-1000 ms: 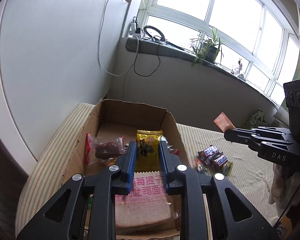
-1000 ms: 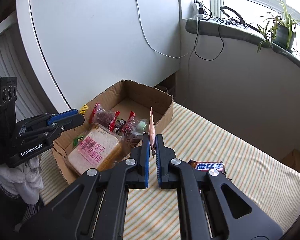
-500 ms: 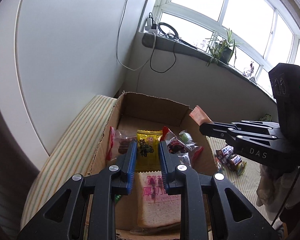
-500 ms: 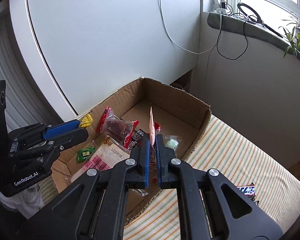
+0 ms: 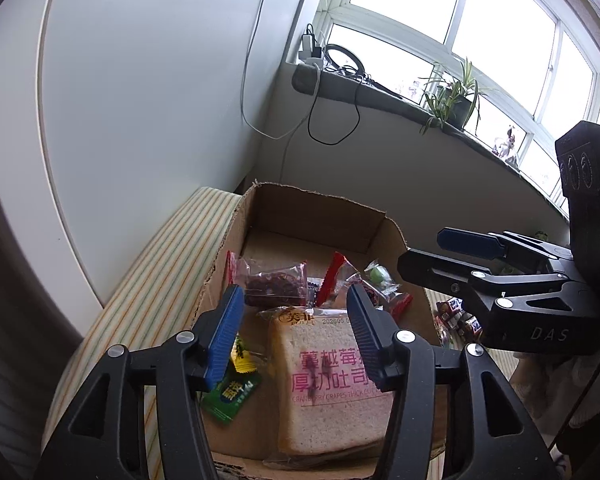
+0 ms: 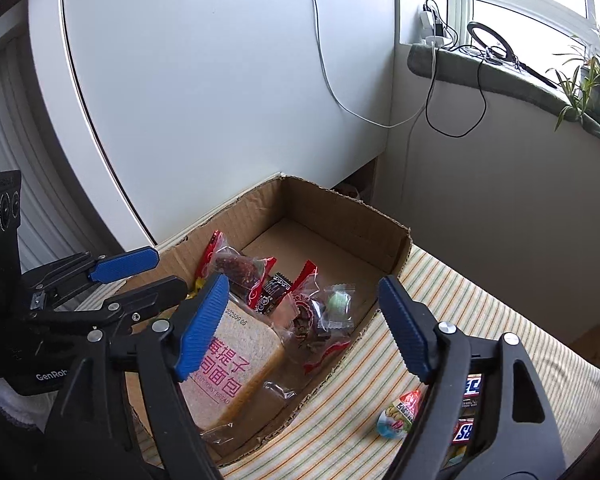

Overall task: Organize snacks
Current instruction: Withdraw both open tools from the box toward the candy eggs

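Observation:
An open cardboard box (image 5: 320, 200) (image 6: 340, 200) holds a pack of sliced bread (image 5: 332, 380) (image 6: 236, 368) and several small snack packets. My left gripper (image 5: 296, 320) hangs over the near end of the box; its jaws are opening and nothing is between them. A yellow packet (image 5: 242, 360) lies in the box by its left finger, above a green packet (image 5: 230, 394). My right gripper (image 6: 304, 308) is over the box's right side, its jaws opening with nothing between them. Each gripper shows in the other's view: right gripper (image 5: 420, 250), left gripper (image 6: 170, 268).
The box sits on a striped cloth (image 6: 460, 300). Snickers bars (image 6: 470, 408) and a small colourful packet (image 6: 398, 414) lie on the cloth right of the box. A white panel stands behind, and a windowsill with cables and plants is at the back right.
Both grippers went from shut to open. The left one let go of the yellow packet, which now lies in the box. The right one moved over the box and released its thin pink packet.

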Demonstrator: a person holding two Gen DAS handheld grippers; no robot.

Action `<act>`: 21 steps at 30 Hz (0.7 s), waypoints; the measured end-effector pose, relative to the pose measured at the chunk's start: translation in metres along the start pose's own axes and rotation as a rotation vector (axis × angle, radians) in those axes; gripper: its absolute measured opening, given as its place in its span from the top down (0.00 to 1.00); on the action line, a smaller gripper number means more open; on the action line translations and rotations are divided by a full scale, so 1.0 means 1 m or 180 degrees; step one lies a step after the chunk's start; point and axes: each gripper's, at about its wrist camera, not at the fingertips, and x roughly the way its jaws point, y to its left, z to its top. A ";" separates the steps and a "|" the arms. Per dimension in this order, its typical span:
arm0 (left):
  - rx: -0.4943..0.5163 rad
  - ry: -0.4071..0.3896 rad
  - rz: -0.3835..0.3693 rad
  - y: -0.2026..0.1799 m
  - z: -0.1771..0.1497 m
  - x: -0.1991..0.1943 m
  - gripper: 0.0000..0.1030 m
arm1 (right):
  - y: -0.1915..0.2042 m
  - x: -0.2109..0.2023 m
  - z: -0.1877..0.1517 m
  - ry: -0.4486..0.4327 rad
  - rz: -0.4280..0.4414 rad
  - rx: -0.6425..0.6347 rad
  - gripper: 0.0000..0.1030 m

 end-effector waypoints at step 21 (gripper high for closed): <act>0.0139 0.0012 -0.0202 -0.041 0.002 0.006 0.49 | -0.079 -0.060 -0.042 -0.0050 -0.0455 0.0313 0.17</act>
